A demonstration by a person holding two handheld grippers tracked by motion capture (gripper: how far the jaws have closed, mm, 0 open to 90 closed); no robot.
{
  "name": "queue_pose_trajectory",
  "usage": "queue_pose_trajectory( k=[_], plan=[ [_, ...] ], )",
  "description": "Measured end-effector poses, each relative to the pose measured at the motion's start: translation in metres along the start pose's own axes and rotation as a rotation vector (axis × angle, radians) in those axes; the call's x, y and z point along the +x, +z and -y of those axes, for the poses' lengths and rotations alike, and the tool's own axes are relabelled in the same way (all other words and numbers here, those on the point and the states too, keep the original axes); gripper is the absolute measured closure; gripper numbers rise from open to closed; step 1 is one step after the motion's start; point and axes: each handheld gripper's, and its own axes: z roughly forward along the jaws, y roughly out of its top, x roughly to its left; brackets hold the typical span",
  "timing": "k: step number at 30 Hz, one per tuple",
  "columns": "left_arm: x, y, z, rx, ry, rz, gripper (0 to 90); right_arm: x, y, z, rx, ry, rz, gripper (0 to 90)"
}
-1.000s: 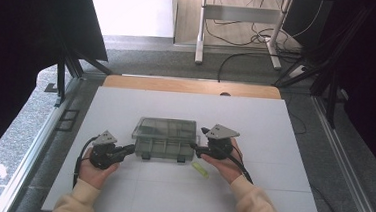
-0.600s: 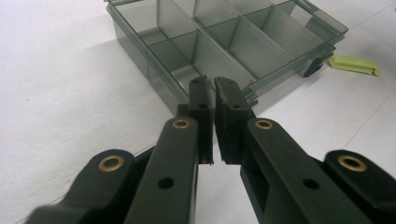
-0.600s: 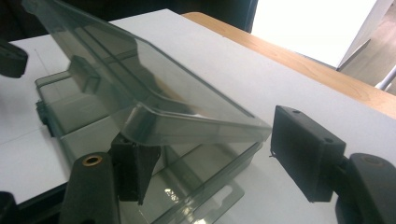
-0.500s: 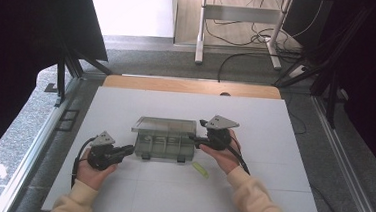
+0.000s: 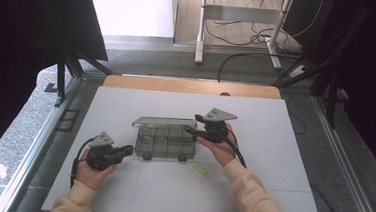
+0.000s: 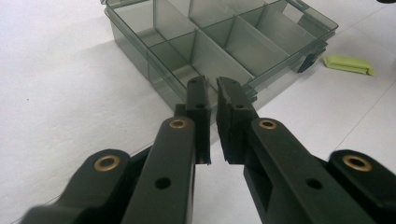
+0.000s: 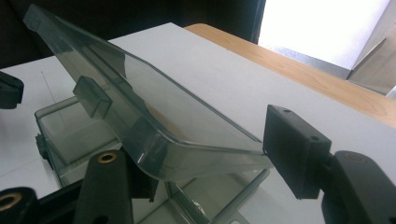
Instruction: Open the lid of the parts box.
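A smoky clear compartment box [image 5: 166, 140] sits near the middle of the white table [image 5: 270, 192], w/ its lid [image 5: 165, 121] lifted and tilted back toward the far side. The right gripper [image 5: 194, 132] is at the box's right end, and the person's right hand [image 5: 218, 147] is under it. In the right gripper view the lid [image 7: 140, 107] edge lies betw. the two black jaws; one pad [image 7: 294, 149] touches the lid's corner, the other jaw is at the lid's underside. The jaws have just been closing and they pinch the lid, which stands raised over the open box [image 7: 70, 126].

The left gripper [image 5: 128, 151] is just beside the box's front left corner, low on the table, held by the left hand [image 5: 94, 167]. In the left gripper view its fingertips [image 6: 196, 91] are almost pressed together, a thin gap only, nothing betw. them. They point at the near wall of the box [image 6: 224, 42]; if they touch it, I cannot tell. Dividers split the box into several compartments, approx. all empty as far as visible.

A small yellow-green item [image 5: 201, 169] lies flat on the table in front of the box's right corner, apart from it. It is seen also in the left gripper view [image 6: 349, 64], beside a latch of the box.
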Motion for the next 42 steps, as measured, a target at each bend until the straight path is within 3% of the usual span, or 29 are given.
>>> queue_pose_trajectory(
  k=[4,18,42],
  plan=[
    [0.000,0.000,0.000,-0.002,-0.002,-0.001,83.9,-0.001,0.002,-0.003,-0.005,0.016,-0.030,45.1],
    [0.001,0.001,0.000,0.000,-0.005,-0.003,83.2,-0.008,0.008,-0.011,-0.012,0.051,-0.054,47.1],
    [0.002,0.000,0.000,-0.007,-0.004,-0.015,78.3,-0.018,0.015,-0.016,0.000,0.108,-0.040,48.7]
  ],
)
